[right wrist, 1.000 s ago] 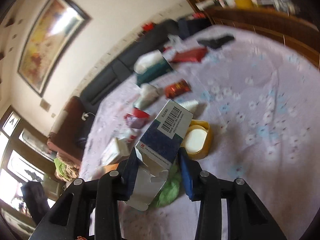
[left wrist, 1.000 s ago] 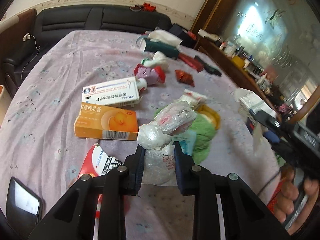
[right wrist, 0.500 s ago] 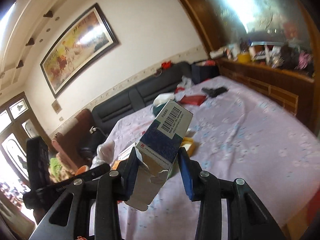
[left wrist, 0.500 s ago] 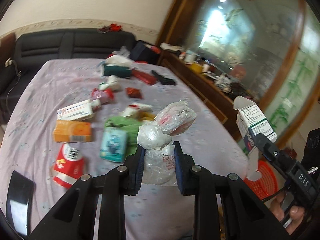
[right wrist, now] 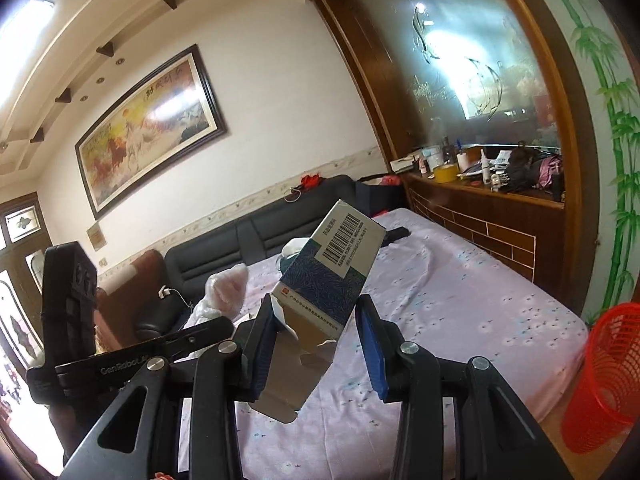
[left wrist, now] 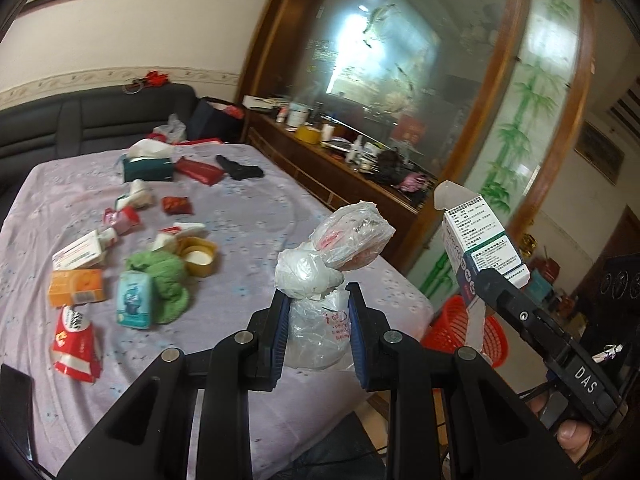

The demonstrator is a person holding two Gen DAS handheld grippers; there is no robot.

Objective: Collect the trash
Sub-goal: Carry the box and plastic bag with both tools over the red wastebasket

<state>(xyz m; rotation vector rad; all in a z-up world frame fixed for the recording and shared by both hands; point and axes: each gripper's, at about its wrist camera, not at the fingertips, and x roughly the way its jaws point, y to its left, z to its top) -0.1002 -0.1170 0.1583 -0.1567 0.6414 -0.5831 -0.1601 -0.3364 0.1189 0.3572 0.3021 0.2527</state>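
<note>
Trash rides in both grippers now, lifted off the purple table (left wrist: 248,216) and swung toward the red basket (right wrist: 608,380) on the floor, so dropping comes next. Left gripper (left wrist: 316,320) squeezes a soft, crinkly plastic bag (left wrist: 320,280) full of lumps. Right gripper (right wrist: 320,344) pinches a stiff, torn cardboard box (right wrist: 332,276). More wrappers and boxes wait on the table.
</note>
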